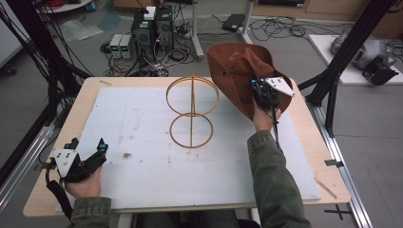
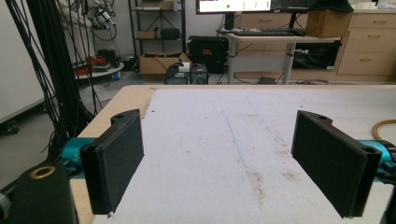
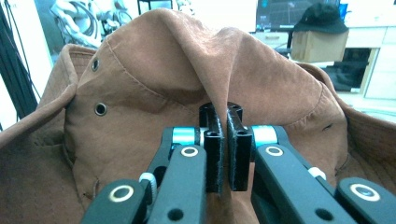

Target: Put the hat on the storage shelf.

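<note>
At the upper right of the high view, the right gripper [image 1: 260, 90] is clamped on a brown hat [image 1: 233, 71], which is raised off the counter [image 1: 304, 142] above its far right part. In the right gripper view the two black jaws stand almost together with a fold of the hat's cloth pinched between them — the crown rises behind them, two metal eyelets showing at the left of the frame. Just left of the hat in the high view stands a wire stand [image 1: 191, 111] of two golden rings on the white mat [image 1: 142, 161]. At the lower left the left gripper [image 1: 88, 159] rests near the counter's edge, jaws wide apart — nothing between them in the left gripper view.
</note>
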Available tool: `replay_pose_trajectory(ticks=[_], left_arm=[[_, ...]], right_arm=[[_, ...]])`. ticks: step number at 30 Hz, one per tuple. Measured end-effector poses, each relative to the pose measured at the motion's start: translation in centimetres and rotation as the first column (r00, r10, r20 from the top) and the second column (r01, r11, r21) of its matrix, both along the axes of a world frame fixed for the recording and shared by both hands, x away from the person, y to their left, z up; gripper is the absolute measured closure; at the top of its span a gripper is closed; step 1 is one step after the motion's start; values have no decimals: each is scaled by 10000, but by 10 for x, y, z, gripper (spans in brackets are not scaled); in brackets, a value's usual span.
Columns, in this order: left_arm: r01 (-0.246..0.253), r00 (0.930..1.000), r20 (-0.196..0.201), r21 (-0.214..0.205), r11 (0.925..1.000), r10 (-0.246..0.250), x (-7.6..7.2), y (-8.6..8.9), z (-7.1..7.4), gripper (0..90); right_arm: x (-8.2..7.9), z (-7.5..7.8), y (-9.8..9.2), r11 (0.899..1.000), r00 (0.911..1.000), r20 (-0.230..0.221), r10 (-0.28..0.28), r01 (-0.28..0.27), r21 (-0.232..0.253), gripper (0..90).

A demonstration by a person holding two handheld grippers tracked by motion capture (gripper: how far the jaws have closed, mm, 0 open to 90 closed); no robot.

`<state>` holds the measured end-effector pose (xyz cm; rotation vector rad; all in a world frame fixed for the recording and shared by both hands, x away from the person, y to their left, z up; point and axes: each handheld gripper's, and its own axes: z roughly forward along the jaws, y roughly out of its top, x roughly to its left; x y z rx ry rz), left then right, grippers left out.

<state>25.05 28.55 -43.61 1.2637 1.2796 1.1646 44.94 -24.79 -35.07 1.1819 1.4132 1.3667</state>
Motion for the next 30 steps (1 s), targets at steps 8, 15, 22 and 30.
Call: replay_pose_trajectory(ticks=[8,15,22,30], left_arm=[[7,10000,8,16,10000,-7,0,-1,0,171],[-7,10000,29,33,10000,7,0,-1,0,171],[69,10000,36,37,10000,-69,1,-2,0,171],[43,10000,66,-60,10000,-43,1,-2,0,172]], right_arm=[[-7,9,-5,9997,9979,639,107,-120,204,879],[-15,17,-3,9992,9921,1222,297,-328,238,879],[-22,26,1,9978,9838,1771,272,-373,539,879],[-32,48,2,9941,9700,2380,490,-703,821,878]])
